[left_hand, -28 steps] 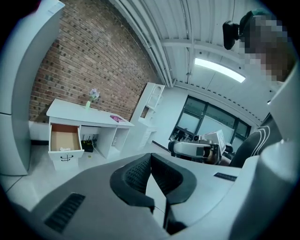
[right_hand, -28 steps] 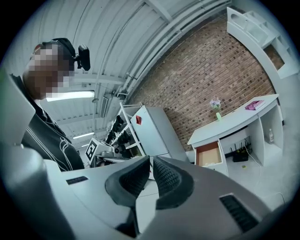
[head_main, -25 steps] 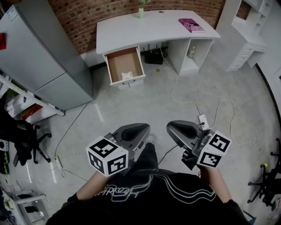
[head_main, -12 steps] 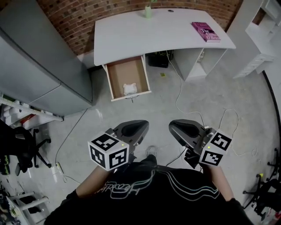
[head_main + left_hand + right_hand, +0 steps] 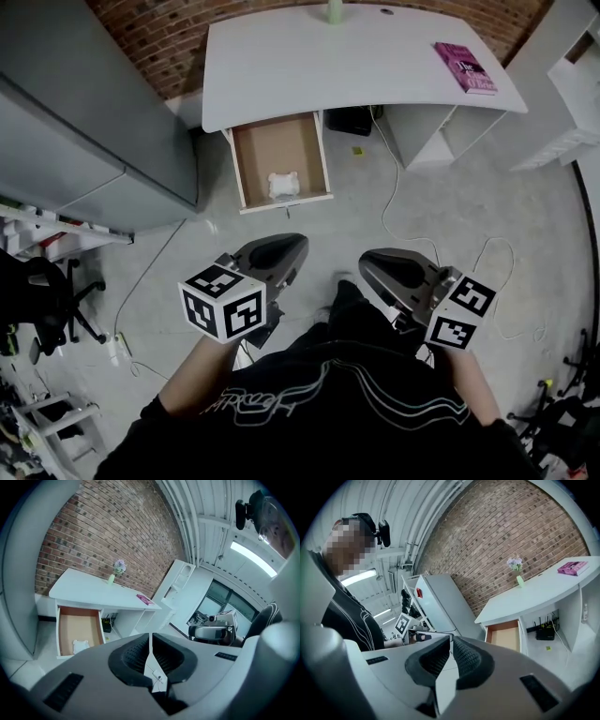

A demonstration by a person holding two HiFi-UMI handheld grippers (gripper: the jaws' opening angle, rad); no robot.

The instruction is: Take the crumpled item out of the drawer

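Your left hand-held gripper [image 5: 292, 246] and right hand-held gripper [image 5: 370, 262], both pressed together, hang well apart from the drawer [image 5: 267, 155] holding the crumpled item [image 5: 283, 184].

On my feed the person wears a black shirt [image 5: 328, 412] with thin pale line artwork looping across it, the sleeves stopping short of the forearms. Just ahead of the shirt, the left gripper [image 5: 301, 241] and right gripper [image 5: 365, 261] are smooth grey shells lined with black ribbed pads [image 5: 133, 656]. Toward either side of the shirt, each carries a white cube [image 5: 223, 302] printed with black square markers.
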